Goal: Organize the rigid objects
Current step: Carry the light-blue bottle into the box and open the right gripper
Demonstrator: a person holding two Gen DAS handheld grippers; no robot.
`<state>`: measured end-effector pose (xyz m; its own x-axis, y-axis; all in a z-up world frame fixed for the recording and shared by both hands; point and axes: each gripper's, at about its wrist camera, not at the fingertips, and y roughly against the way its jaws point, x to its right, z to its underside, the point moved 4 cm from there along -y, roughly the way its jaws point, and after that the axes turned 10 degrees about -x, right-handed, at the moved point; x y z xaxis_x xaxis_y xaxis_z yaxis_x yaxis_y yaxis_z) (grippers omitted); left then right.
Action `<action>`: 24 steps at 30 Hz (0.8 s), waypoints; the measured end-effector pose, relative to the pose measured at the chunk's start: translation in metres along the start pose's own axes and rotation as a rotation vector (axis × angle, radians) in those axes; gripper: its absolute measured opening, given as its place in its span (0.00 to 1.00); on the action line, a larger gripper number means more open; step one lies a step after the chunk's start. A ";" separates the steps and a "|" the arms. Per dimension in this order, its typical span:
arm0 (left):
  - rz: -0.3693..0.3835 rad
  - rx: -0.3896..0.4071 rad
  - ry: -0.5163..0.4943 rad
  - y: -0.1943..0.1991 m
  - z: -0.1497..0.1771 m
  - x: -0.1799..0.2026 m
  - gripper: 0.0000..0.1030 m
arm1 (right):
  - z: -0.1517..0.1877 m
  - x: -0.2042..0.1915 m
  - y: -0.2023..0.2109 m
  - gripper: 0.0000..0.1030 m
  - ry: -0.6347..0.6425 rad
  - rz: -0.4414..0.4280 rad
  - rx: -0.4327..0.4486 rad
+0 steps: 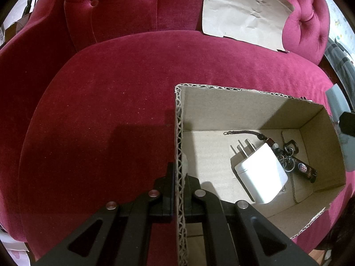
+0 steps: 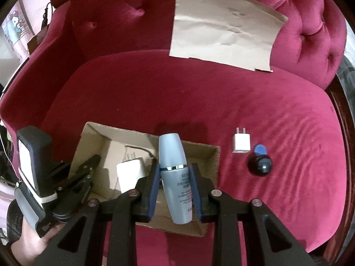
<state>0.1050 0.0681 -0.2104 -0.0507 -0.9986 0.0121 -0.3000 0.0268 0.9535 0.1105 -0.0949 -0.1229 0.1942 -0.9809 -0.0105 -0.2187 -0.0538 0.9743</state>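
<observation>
Everything is set on a big crimson velvet sofa (image 2: 199, 102), plush and button-tufted along the back, with a creased sheet of brown kraft paper (image 2: 224, 37) leaned flat against the backrest.

An open corrugated cardboard box (image 1: 224, 110) is parked on the seat cushion, raw fluted edges showing all along the rim. Its left wall is pinched by the left gripper (image 1: 177, 190), one black finger outside and one inside, pressed tight on the cardboard.

Over the box's right half, a smooth grey-blue plastic bottle (image 2: 175, 177) with a rounded cap end and a thin chrome band is clamped at its middle by the right gripper (image 2: 175, 190), blue pads squeezed on either side, cap pointing away from the camera.

Inside the box, a chunky white wall charger (image 1: 261, 173) with rounded corners and metal prongs is lying on the floor, next to a bunch of keys (image 1: 288, 157) on metal rings with a braided dark cord and a small black tag.

To the right of the box, a small white cube USB adapter (image 2: 241, 144) is lying on the velvet, and just beside it a glossy dark round ball-shaped thing (image 2: 259, 165) with a blue disc (image 2: 260, 149) at its far side.
</observation>
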 end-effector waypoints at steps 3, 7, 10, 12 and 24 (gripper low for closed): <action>0.000 0.000 -0.001 0.000 0.000 0.000 0.03 | 0.001 -0.009 -0.004 0.28 0.004 -0.013 -0.003; 0.000 0.000 0.000 0.000 0.000 0.000 0.03 | 0.002 -0.020 -0.012 0.28 0.018 -0.021 -0.011; 0.000 0.001 0.000 0.000 0.000 0.000 0.03 | 0.005 -0.026 -0.017 0.28 0.030 -0.022 -0.014; 0.000 0.000 0.001 0.000 0.000 0.000 0.03 | 0.009 -0.030 -0.023 0.28 0.033 -0.024 -0.022; 0.001 0.001 0.000 0.000 0.000 0.000 0.03 | 0.015 -0.034 -0.034 0.28 0.009 -0.048 -0.018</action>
<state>0.1054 0.0684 -0.2108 -0.0505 -0.9986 0.0131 -0.3005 0.0277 0.9534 0.0970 -0.0622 -0.1593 0.2124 -0.9756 -0.0554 -0.1922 -0.0972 0.9765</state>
